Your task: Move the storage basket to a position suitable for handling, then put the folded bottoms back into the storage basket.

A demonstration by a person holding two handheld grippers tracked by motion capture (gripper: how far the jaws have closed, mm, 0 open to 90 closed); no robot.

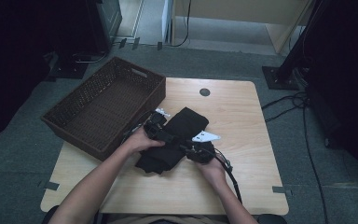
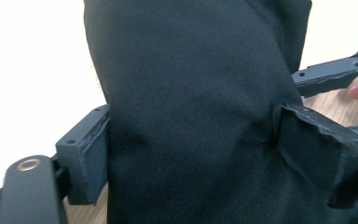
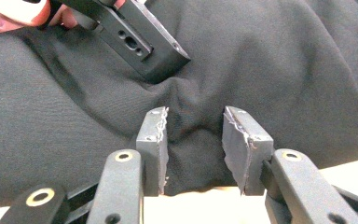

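A black cloth (image 1: 186,122) lies folded in the middle of the wooden table (image 1: 247,126). A person's hands hold both grippers over it, close together. In the left gripper view a thick fold of the cloth (image 2: 191,84) packs the whole gap of my left gripper (image 2: 191,144), touching both pads. In the high view my left gripper (image 1: 171,138) reaches in from the basket side. My right gripper (image 3: 193,140) (image 1: 191,148) stands on the cloth's near edge, its pads squeezing a puckered ridge of cloth (image 3: 284,70). One left jaw presses into the cloth just beyond.
An empty brown wicker basket (image 1: 142,74) sits on the table's left side, overhanging the edge, right beside my left hand. A small dark round cap (image 1: 204,92) marks the far table edge. Cables (image 1: 284,105) run over the floor at the right.
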